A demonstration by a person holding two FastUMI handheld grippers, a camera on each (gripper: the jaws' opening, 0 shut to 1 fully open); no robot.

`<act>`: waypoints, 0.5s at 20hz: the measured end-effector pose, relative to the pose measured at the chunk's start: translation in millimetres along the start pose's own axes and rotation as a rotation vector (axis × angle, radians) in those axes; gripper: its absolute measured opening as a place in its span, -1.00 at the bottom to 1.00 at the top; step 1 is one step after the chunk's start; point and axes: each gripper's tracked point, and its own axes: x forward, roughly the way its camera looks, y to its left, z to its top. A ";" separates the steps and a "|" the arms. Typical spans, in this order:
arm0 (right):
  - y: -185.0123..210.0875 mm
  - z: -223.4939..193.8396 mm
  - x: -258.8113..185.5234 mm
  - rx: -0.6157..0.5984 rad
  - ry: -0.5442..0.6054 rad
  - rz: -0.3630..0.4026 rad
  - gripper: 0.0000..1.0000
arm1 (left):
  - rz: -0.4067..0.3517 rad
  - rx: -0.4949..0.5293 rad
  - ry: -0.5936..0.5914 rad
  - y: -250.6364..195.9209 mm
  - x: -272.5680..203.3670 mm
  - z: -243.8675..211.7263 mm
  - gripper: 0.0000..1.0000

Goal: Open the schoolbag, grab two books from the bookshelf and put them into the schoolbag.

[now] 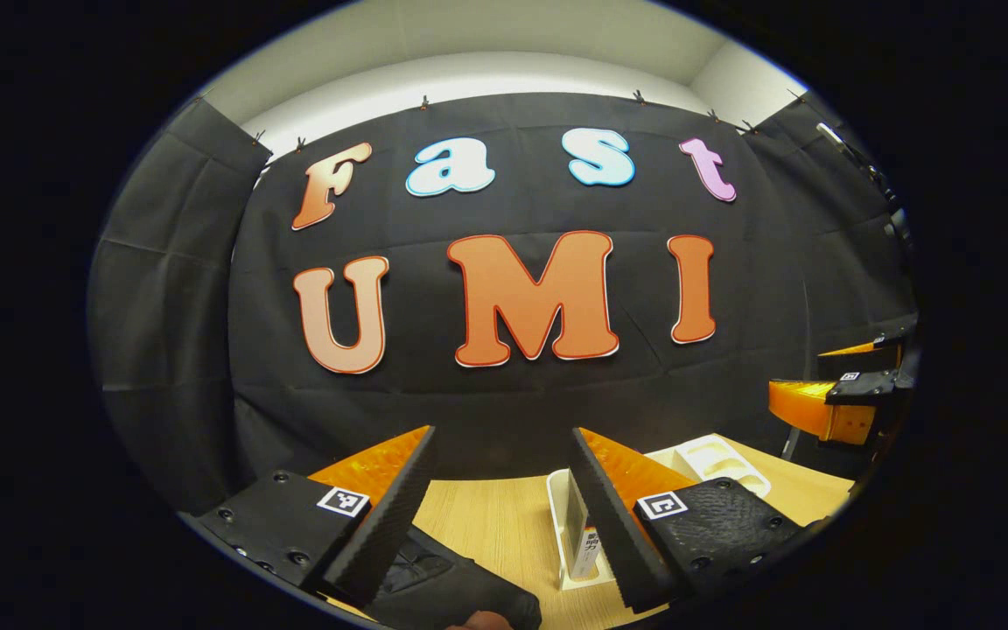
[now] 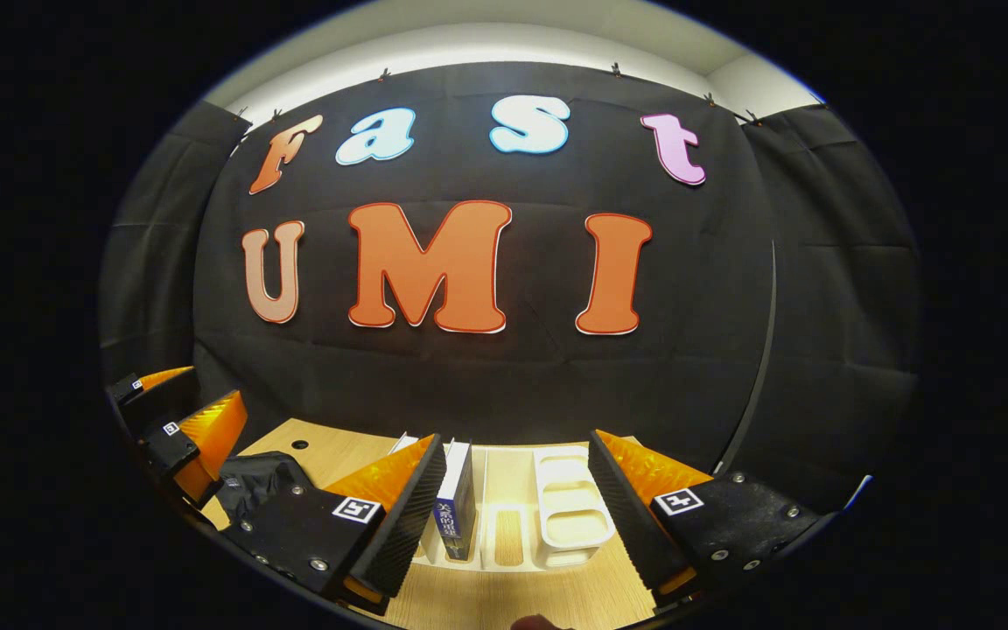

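A white bookshelf rack (image 2: 561, 507) stands on the wooden table straight ahead in the right gripper view. A blue-spined book (image 2: 456, 512) stands upright in its left slot, close to the inner side of my right gripper's left finger. My right gripper (image 2: 517, 437) is open, above and in front of the rack, holding nothing. The black schoolbag (image 1: 447, 582) lies on the table just under my open left gripper (image 1: 504, 433) and appears again as the schoolbag (image 2: 259, 481) at lower left. In the left gripper view the bookshelf rack (image 1: 561, 516) with a book (image 1: 587, 549) sits beside the right finger.
The wooden table (image 1: 491, 521) runs back to the black cloth wall. Each view catches the other gripper off to the side: the right gripper (image 1: 823, 381) at the far right, the left gripper (image 2: 193, 398) at the far left. A small hole (image 2: 299, 444) marks the tabletop behind the bag.
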 end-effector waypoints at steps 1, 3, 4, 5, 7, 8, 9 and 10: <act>-2.1 -0.1 0.2 -0.001 0.000 -0.003 0.95 | -0.003 0.011 0.004 -0.9 0.7 -1.5 0.92; -7.8 -3.2 1.1 -0.003 0.005 -0.015 0.95 | -0.013 0.029 0.017 -4.6 1.7 -10.7 0.91; -10.2 -5.9 0.7 -0.004 0.008 -0.021 0.95 | -0.019 0.042 0.029 -6.3 2.0 -16.9 0.91; -13.9 -7.6 0.4 -0.004 0.008 -0.029 0.95 | -0.018 0.059 0.043 -7.2 3.3 -24.1 0.91; -22.5 -12.2 0.1 0.001 0.013 -0.045 0.95 | -0.015 0.089 0.070 -8.2 4.3 -41.0 0.91; -25.7 -15.3 0.2 0.008 0.017 -0.050 0.95 | -0.026 0.110 0.091 -12.5 5.6 -53.3 0.92; -30.5 -18.4 0.3 0.014 0.023 -0.059 0.95 | -0.027 0.141 0.104 -13.7 6.9 -63.9 0.90; -36.7 -23.1 1.3 0.023 0.029 -0.068 0.95 | -0.027 0.177 0.125 -13.2 8.8 -75.0 0.91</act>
